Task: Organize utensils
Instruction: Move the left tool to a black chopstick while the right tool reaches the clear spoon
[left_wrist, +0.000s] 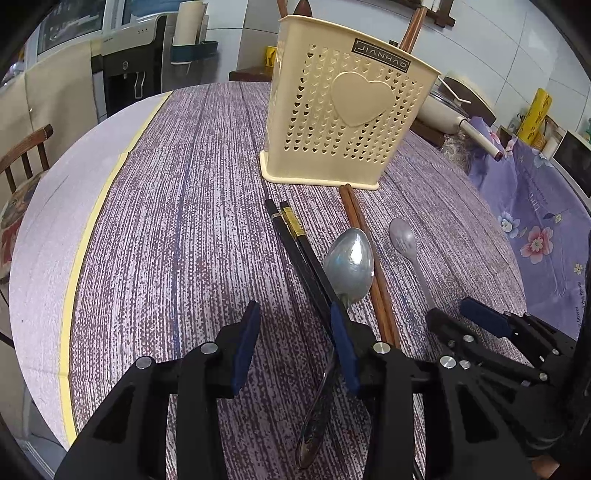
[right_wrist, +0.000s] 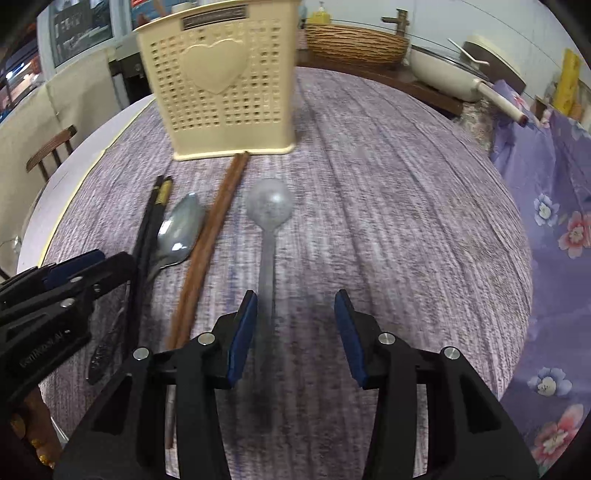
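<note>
Utensils: black chopsticks (left_wrist: 295, 251), brown chopsticks (left_wrist: 365, 258), large spoon (left_wrist: 349, 264) and small spoon (right_wrist: 269, 206) lay on the surface (left_wrist: 184, 221) before the cream holder (left_wrist: 343, 107).
Risk: crowded pieces could be nudged or grabbed together.
Left tool (left_wrist: 295, 347): spread wide, empty, beside black chopsticks.
Right tool (right_wrist: 295, 332): spread, empty, above small spoon's handle.

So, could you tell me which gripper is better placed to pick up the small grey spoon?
The right gripper, I think. It is open and the small grey spoon has its handle running just inside its left finger. The left gripper, also open, sits over the black chopsticks and large metal spoon.
</note>
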